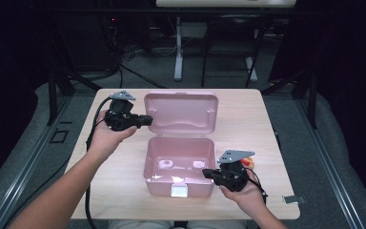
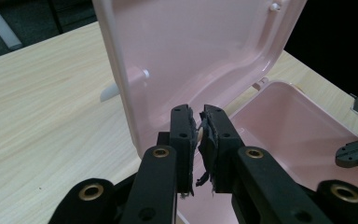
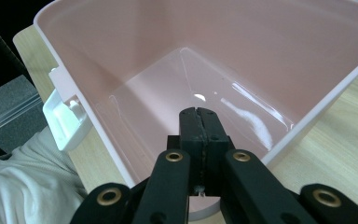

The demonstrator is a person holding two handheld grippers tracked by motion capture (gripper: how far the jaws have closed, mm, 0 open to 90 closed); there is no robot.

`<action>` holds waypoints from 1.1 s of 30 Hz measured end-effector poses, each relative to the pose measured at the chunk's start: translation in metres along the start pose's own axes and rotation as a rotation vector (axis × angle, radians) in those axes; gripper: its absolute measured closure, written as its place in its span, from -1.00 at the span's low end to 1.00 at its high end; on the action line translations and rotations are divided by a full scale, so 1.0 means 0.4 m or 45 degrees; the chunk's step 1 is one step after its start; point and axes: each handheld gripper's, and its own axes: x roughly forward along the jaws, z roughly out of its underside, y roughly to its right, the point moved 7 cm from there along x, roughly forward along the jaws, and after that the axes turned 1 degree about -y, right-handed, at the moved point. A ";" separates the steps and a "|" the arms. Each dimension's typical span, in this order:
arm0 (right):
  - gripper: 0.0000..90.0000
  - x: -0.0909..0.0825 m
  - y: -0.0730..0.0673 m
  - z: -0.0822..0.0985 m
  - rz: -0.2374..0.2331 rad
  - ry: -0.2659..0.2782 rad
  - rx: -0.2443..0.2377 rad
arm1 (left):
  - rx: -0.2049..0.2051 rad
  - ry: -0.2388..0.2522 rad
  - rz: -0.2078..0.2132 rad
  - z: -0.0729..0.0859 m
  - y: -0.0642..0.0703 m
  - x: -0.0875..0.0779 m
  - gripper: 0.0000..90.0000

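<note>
We hold the left gripper (image 1: pixel 145 119), jaws barely parted and empty, just beside the raised lid (image 1: pixel 181 112) of the pink box (image 1: pixel 178 164), while the right gripper (image 1: pixel 208 173) pinches its near rim; a nudge could drop the lid.

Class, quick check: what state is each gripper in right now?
Left gripper: jaws slightly apart, nothing held, beside the pink box's raised lid.
Right gripper: shut on the pink box's near rim.
</note>
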 end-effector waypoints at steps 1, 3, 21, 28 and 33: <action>1.00 0.000 0.000 0.000 0.000 -0.002 0.002 | -0.007 -0.002 0.006 0.004 -0.001 0.001 0.81; 1.00 0.000 0.000 0.000 0.000 0.000 0.002 | -0.019 -0.001 0.020 0.013 -0.001 0.002 0.77; 1.00 0.000 0.000 0.000 -0.003 0.003 0.004 | -0.008 0.006 0.038 0.141 0.011 0.019 0.37; 0.93 0.000 -0.002 -0.002 -0.015 0.008 0.017 | -0.023 0.034 0.018 0.168 0.001 0.012 0.26; 0.83 -0.001 -0.005 -0.003 -0.023 0.018 0.024 | -0.025 0.071 0.004 0.178 -0.003 -0.001 0.24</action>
